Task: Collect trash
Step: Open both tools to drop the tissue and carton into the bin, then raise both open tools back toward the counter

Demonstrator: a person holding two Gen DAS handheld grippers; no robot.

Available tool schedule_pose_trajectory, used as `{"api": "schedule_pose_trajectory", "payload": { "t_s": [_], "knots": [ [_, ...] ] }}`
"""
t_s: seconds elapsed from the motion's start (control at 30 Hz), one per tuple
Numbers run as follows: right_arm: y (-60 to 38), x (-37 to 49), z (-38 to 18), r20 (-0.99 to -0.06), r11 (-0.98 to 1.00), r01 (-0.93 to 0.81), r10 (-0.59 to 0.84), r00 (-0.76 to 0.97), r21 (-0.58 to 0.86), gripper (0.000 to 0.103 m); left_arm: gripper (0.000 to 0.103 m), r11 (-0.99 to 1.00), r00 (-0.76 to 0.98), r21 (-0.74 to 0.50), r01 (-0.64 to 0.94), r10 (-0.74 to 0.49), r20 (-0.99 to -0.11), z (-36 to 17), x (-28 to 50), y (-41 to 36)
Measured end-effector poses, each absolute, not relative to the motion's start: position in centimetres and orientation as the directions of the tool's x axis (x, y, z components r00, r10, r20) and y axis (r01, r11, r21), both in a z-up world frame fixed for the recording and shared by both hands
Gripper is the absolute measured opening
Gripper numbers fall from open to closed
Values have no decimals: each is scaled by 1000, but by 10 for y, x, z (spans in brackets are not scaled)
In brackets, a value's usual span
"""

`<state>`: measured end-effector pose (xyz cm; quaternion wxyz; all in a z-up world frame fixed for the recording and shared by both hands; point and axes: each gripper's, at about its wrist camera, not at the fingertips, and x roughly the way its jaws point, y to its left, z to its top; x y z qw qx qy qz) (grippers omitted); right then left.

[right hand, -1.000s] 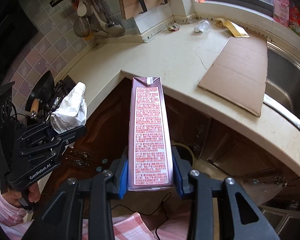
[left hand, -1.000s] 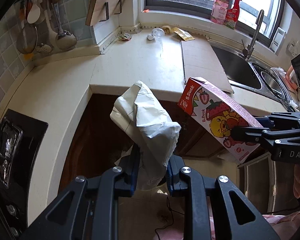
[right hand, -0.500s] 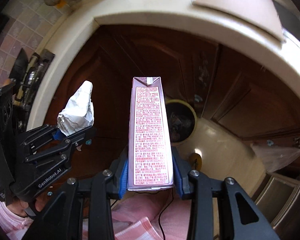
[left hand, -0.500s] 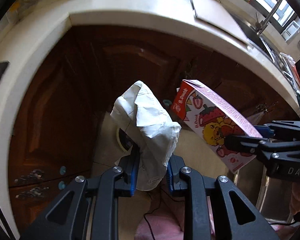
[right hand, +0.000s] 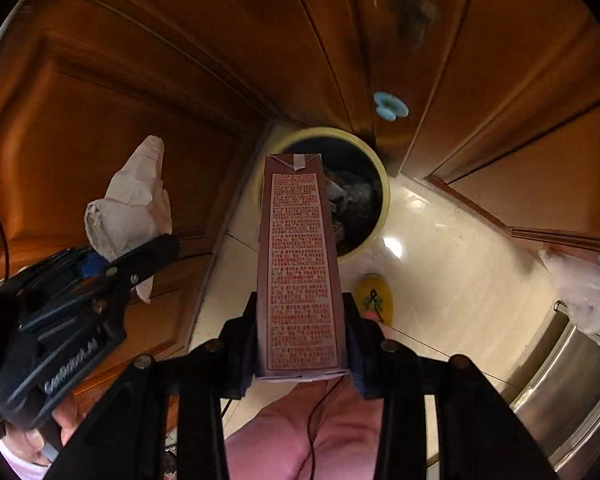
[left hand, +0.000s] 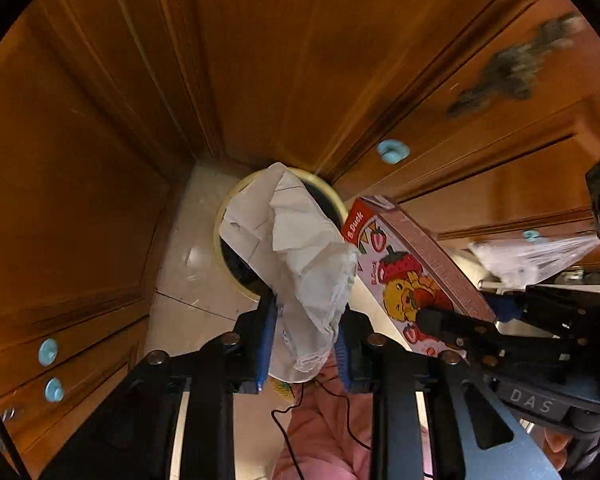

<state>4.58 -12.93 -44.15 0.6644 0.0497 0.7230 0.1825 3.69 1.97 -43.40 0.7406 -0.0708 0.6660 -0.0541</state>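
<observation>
Nearest, the left gripper (left hand: pixel 304 340) has a crumpled white paper wad (left hand: pixel 296 256) between its blue pads; its jaws have just been easing apart a little, though the paper sits pinched there and fills the narrow gap. Just to its right, the right gripper (right hand: pixel 302 344) is clamped at about half width on the flat sides of a strawberry milk carton (right hand: pixel 300 264) (the cartoon duck face shows from the left camera), which stands up along the fingers. Both tools point steeply down at the pale floor tiles (right hand: pixel 452 248). Below them, in the cabinet corner, sits a round yellow-rimmed trash bin (right hand: pixel 382 208) with dark rubbish already inside; the paper and carton hang over its mouth. Beyond rise brown wooden cabinet doors (left hand: pixel 260 60) with pale blue knobs (left hand: pixel 393 151). A clear plastic bag (left hand: pixel 528 256) hangs far right.
</observation>
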Motion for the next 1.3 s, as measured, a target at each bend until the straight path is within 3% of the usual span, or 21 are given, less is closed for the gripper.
{"api": "schedule_pose_trajectory", "payload": {
  "t_s": [0.1, 0.23, 0.3, 0.4, 0.77, 1.3],
  "knots": [
    [-127, 58, -468, -936, 928, -151, 322, -141, 341, 38, 37, 989, 106, -145, -6, -144, -984, -455, 39, 15],
    [-119, 71, -492, -927, 930, -105, 332, -176, 353, 39, 66, 996, 110, -85, -9, -84, -990, -474, 41, 17],
    [-119, 76, -495, -927, 932, -90, 333, -171, 352, 49, 70, 996, 109, -86, -30, -82, -991, -476, 39, 22],
    [-117, 79, -491, -932, 933, -109, 326, -157, 344, 57, 71, 994, 101, -85, -63, -79, -992, -475, 38, 32],
    [-110, 73, -470, -943, 926, -199, 292, -157, 320, 57, 72, 992, 99, -58, -110, -48, -994, -452, 29, 54],
    [-105, 53, -376, -945, 910, -254, 322, -65, 327, 57, 79, 989, 213, -70, -131, -41, -976, -330, 0, 56]
  ]
}}
